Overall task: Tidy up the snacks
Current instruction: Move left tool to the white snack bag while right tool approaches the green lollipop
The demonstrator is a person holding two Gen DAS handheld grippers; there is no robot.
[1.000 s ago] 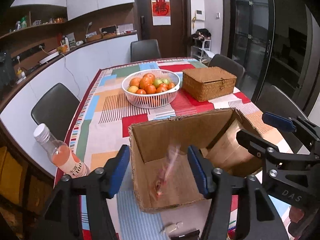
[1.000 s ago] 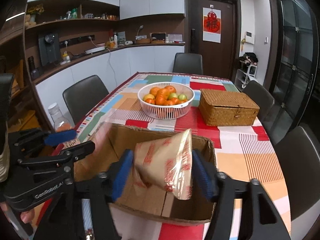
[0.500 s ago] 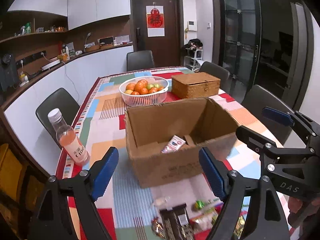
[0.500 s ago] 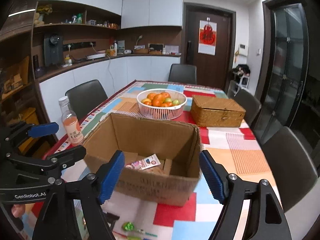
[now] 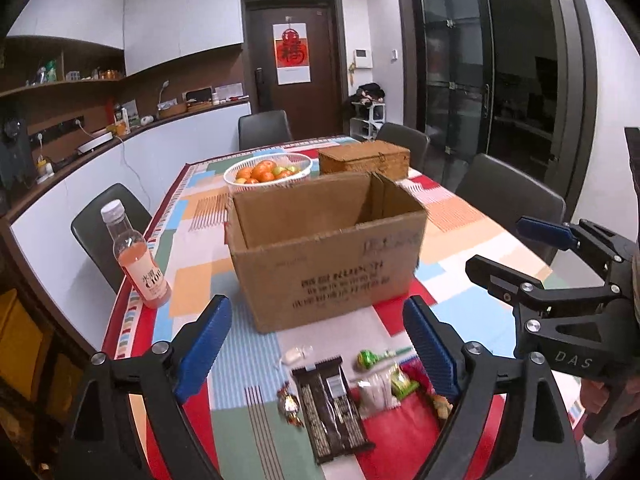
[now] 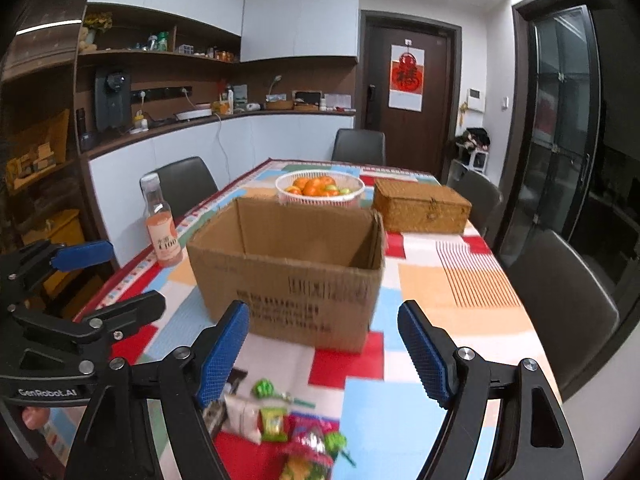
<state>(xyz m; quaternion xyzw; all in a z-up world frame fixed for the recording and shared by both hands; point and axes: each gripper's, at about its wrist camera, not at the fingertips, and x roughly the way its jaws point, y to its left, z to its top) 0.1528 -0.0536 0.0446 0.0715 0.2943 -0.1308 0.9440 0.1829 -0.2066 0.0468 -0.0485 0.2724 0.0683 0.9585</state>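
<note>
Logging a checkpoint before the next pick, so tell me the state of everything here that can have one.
Left tongs: open, empty.
Right tongs: open, empty.
Cardboard box: upright, flaps open.
Juice bottle: upright, capped.
Wicker box: lid closed.
Fruit basket: full of fruit.
Chocolate bar: wrapped, flat on tablecloth.
Door: closed.

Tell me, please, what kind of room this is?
Probably a home dining room with a kitchen counter: a long table ringed by chairs, a fruit basket, and a counter with wall shelves.
</note>
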